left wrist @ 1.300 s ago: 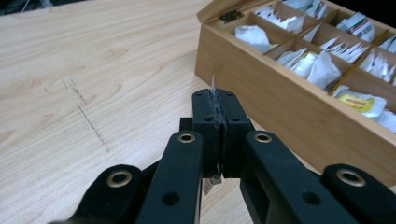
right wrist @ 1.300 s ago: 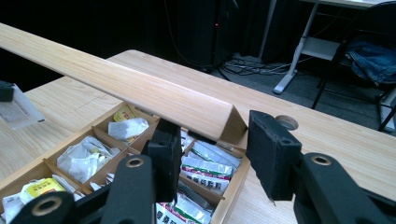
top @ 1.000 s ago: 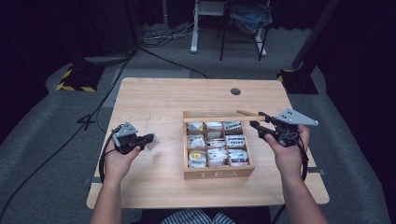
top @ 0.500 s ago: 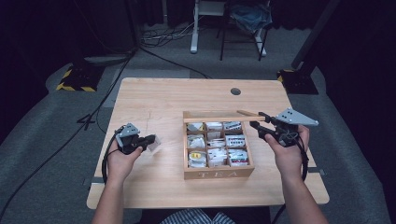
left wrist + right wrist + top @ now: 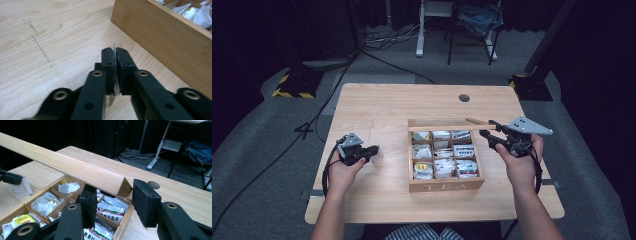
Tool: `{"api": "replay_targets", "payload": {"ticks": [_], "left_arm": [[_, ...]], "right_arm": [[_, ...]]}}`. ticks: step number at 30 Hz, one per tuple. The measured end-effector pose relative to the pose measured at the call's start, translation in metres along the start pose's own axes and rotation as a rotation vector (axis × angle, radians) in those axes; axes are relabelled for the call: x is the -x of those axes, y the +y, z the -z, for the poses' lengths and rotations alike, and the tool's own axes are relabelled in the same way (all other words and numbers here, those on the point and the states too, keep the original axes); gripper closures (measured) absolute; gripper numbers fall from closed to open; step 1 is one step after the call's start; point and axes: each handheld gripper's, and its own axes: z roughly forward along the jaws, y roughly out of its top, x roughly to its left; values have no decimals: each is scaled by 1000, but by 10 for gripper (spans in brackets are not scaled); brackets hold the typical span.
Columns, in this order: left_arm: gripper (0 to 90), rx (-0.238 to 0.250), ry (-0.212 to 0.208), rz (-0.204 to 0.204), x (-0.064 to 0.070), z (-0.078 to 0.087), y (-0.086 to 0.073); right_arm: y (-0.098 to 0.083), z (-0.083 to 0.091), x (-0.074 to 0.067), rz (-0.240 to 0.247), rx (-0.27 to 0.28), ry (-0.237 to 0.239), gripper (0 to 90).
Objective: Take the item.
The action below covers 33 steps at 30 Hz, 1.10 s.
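A thin white paper tea sachet (image 5: 115,67) sits pinched in the left gripper (image 5: 373,152), whose jaws have just eased slightly apart, left of the wooden compartmented tea box (image 5: 445,185). The right gripper (image 5: 488,137) clamps the box's raised wooden lid (image 5: 447,127) at its right end.

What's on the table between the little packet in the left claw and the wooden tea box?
Nothing: in the high view, bare tabletop separates the packet, pinched in the left gripper, from the tea box. The left gripper view shows bare wood there too.
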Motion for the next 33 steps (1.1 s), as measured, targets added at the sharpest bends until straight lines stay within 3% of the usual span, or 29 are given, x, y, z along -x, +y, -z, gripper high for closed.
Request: {"api": "replay_targets", "payload": {"ticks": [5, 9, 15, 18, 24, 33], "left_arm": [[640, 1, 65, -53, 0, -5, -1], [428, 17, 121, -68, -2, -5, -1], [345, 61, 161, -58, -1, 1, 1], [346, 78, 126, -52, 4, 6, 7], [349, 82, 60, -85, 23, 16, 23], [346, 94, 14, -142, 54, 35, 26]], "right_arm": [[0, 0, 0, 2, 0, 0, 563], [0, 0, 0, 2, 0, -1, 563], [0, -1, 0, 4, -2, -2, 563], [0, -1, 0, 1, -7, 1, 563], [0, -1, 1, -1, -9, 2, 563], [0, -1, 1, -4, -10, 7, 563]]}}
